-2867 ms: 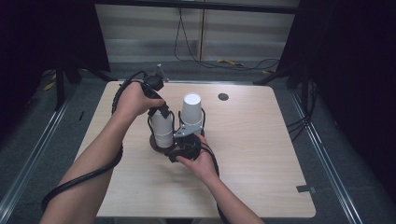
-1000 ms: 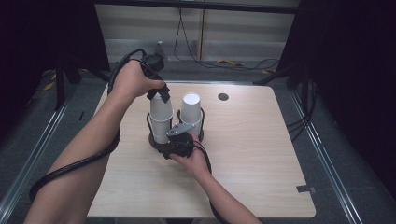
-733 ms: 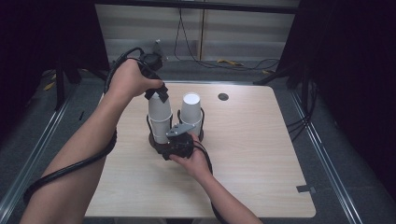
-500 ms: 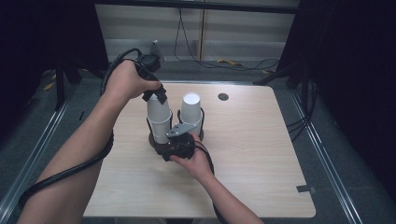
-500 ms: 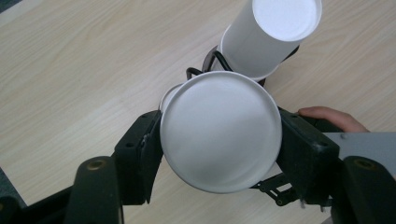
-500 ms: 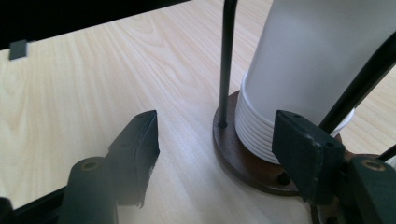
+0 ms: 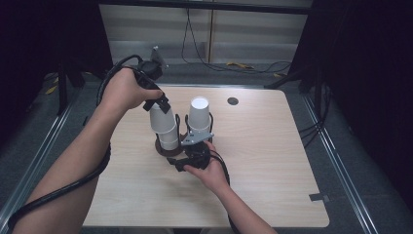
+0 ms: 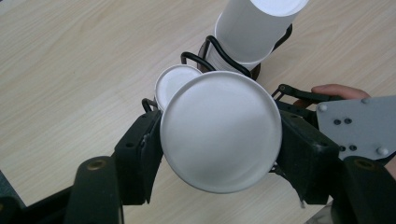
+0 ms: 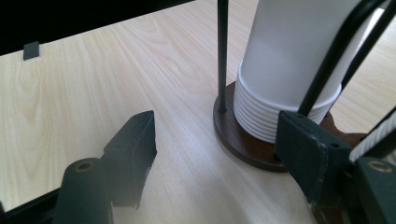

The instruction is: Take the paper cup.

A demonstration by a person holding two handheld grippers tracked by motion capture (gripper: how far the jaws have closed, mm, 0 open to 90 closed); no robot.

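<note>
the left gripper (image 8: 219, 154) has its jaws pinched on the sides of a white paper cup (image 8: 220, 130), bottom end toward the camera, so the cup is gripped across its width and can be drawn off without being crushed. in the high view that cup (image 7: 162, 117) sits tilted just above the left stack of cups (image 7: 169, 138), partly lifted out, which fits peeling one cup off the top.

the right gripper (image 9: 215, 144) has just been opening; its jaws stand apart with nothing between them. one jaw rests against the edge of the dark round base (image 9: 243, 144), beside the ribbed rims of the right stack (image 9: 285, 79); it looks to have been steadying the holder while the other hand pulls.

the thin black wire posts (image 9: 222, 56) keep each stack upright. the holder stands near the middle of the wooden table (image 7: 272, 146), within easy reach of both hands.
</note>
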